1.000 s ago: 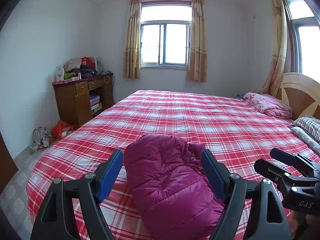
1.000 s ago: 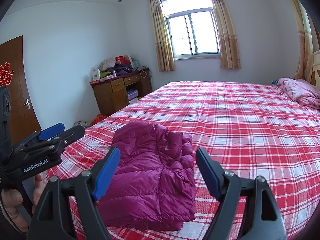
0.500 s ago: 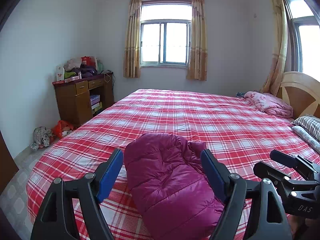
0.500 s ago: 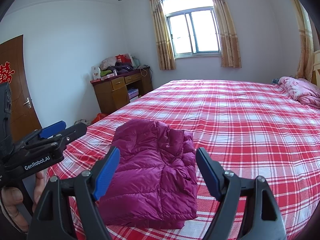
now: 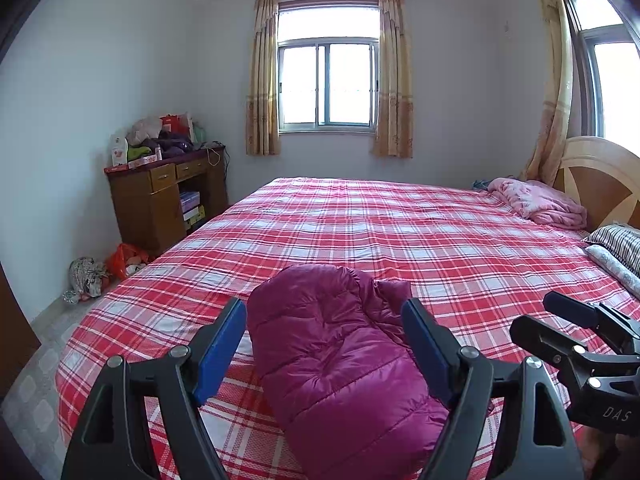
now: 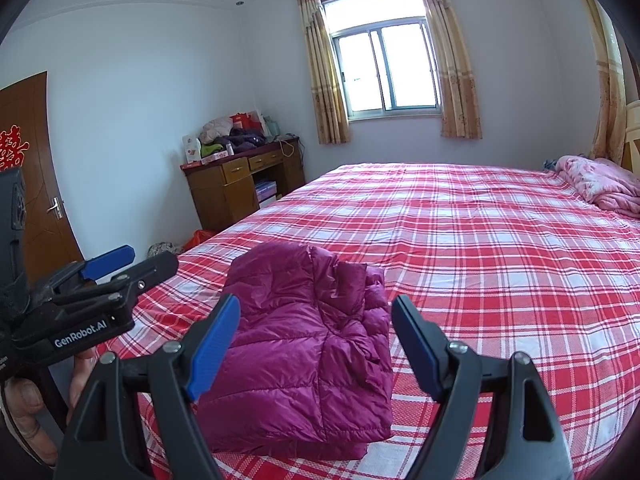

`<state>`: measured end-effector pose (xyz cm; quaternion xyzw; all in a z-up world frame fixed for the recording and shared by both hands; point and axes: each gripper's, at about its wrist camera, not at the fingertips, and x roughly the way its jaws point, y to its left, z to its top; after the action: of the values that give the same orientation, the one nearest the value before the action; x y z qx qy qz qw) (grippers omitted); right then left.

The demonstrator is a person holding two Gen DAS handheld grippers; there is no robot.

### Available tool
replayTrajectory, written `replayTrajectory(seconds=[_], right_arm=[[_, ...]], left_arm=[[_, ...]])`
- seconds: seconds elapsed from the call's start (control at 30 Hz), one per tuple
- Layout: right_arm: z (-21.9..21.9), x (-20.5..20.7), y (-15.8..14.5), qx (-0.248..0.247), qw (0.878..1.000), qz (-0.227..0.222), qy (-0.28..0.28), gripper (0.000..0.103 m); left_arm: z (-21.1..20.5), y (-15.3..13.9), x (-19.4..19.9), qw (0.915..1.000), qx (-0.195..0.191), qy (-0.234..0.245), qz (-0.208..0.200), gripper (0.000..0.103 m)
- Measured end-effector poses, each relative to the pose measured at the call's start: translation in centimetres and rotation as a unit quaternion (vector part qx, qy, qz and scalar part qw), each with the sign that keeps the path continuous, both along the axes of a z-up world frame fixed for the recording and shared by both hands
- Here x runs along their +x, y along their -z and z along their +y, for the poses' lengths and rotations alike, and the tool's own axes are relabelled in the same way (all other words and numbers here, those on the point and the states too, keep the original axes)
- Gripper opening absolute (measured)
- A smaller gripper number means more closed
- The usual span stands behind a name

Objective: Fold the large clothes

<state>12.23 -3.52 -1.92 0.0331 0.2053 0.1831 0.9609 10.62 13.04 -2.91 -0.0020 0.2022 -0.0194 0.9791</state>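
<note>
A magenta quilted down jacket lies folded into a compact bundle on the red plaid bed, near its front edge. My left gripper hovers above the bundle, open, its blue pads apart and clear of the fabric. My right gripper is likewise open above the jacket, holding nothing. The right gripper also shows at the right edge of the left wrist view. The left gripper, with a hand under it, shows at the left of the right wrist view.
A pink blanket lies bunched by the wooden headboard, with striped pillows at the right. A wooden desk piled with clutter stands by the left wall, bags on the floor beside it. A brown door is at left.
</note>
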Motion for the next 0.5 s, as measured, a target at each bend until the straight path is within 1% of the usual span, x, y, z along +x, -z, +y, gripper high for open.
replayTrajectory(seconds=[0.3, 0.5], right_arm=[[0.02, -0.06, -0.1, -0.002, 1.0, -0.004, -0.002, 0.081], [0.08, -0.05, -0.08, -0.003, 1.0, -0.003, -0.001, 0.081]], left_arm=[[-0.16, 0.23, 0.4, 1.0, 0.005, 0.001, 0.007, 0.08], [0.01, 0.67, 0.76, 0.9998, 0.001, 0.001, 0.019, 0.08]])
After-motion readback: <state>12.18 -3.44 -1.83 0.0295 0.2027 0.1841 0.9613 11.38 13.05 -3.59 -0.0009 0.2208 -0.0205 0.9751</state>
